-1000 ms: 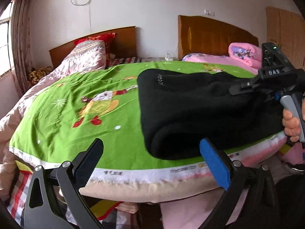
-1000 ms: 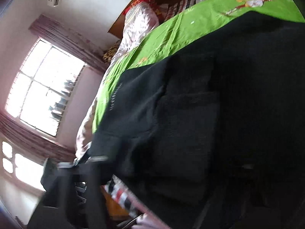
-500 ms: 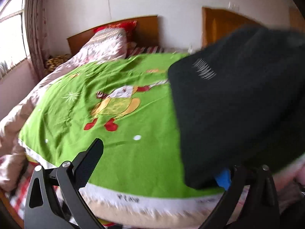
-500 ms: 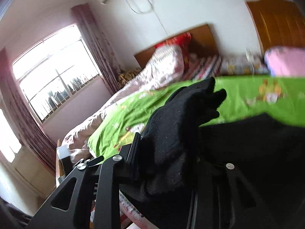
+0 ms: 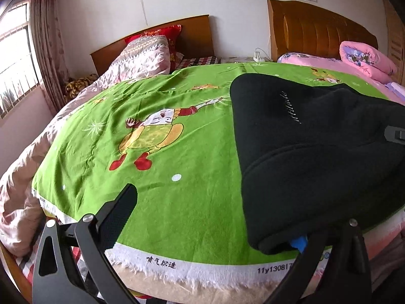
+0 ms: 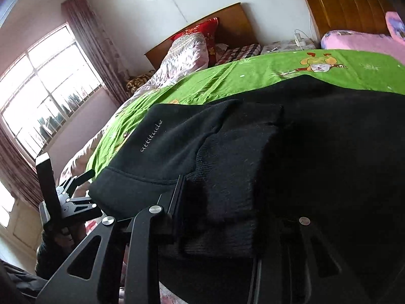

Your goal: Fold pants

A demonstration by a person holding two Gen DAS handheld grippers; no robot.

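CHANGE: pants (image 5: pixel 316 152) dropped from mid-air back onto bed (image 5: pixel 152 177) | RIGHT: my right gripper (image 6: pixel 220 202) clamped on ribbed cuff | LEFT: my left gripper (image 5: pixel 215 217) apart, hem draped over its right finger | HANDLING: judged soft, thick, limp, non-slip; best taken at hem corners.

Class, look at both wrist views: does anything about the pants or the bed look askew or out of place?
Yes. The black pants lie bunched at the near edge of the green sheet, one fold draped over a finger of the open left gripper. The right gripper is buried in the fabric.
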